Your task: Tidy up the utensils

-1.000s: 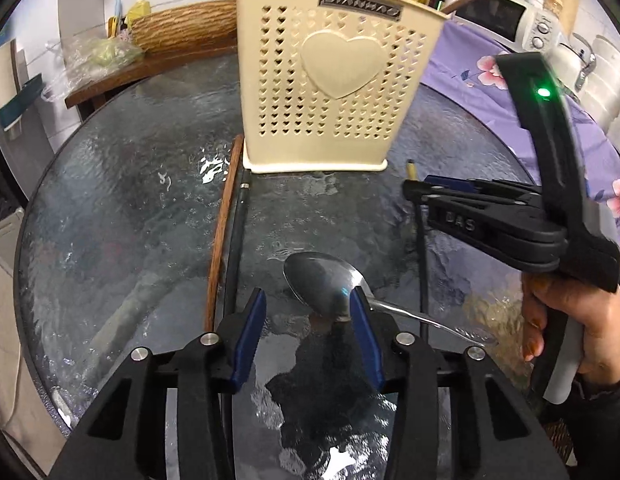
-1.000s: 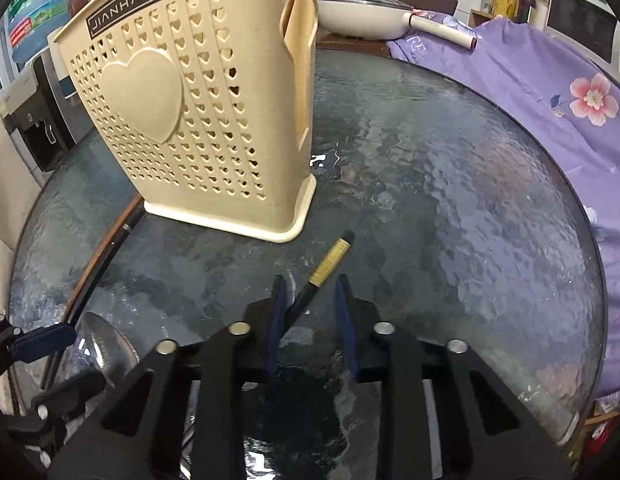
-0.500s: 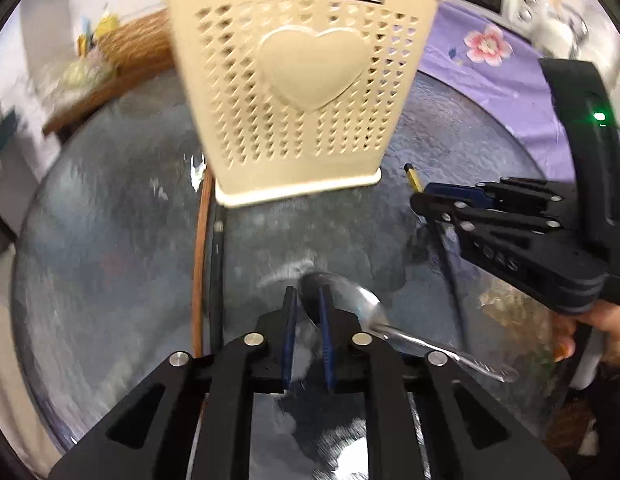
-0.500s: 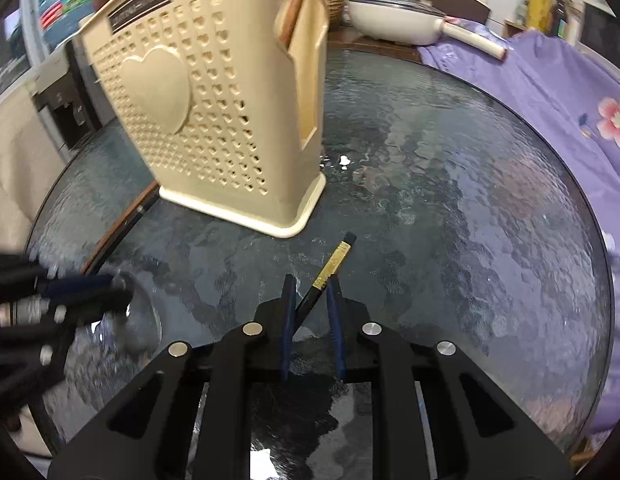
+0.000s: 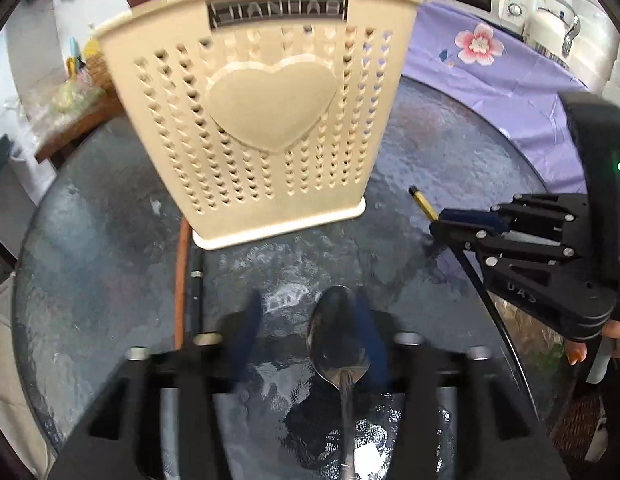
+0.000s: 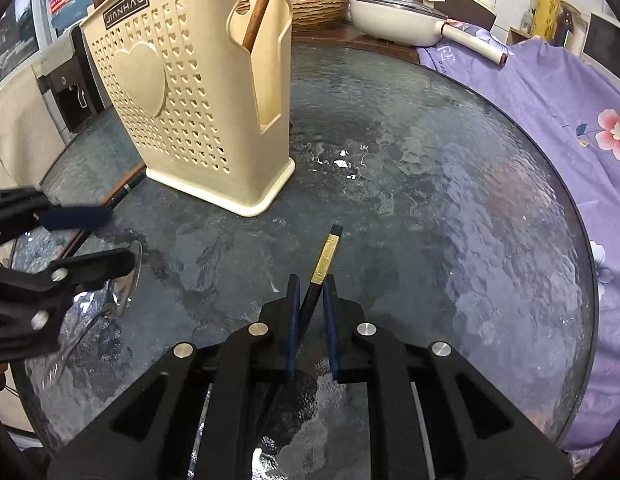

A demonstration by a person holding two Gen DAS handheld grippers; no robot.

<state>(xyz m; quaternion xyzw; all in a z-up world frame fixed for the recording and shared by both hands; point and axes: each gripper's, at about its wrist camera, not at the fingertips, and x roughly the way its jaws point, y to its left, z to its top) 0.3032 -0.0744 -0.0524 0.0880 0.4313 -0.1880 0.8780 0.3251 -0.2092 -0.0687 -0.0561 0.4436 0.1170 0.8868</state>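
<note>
On table: spoon (image 5: 337,336) lies between your left gripper's (image 5: 306,334) wide-open fingers, unheld.
Right gripper (image 6: 310,312): narrowed around chopstick (image 6: 323,260); grip uncertain.
Tip: centre the spoon before closing, then lift toward holder (image 5: 262,116).

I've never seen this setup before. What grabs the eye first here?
The cream utensil holder with its raised heart stands upright on the round glass table, dominating both views. In front of it, a metal spoon lies between the open left gripper fingers, while the right gripper pinches a black chopstick with a gold band.
</note>
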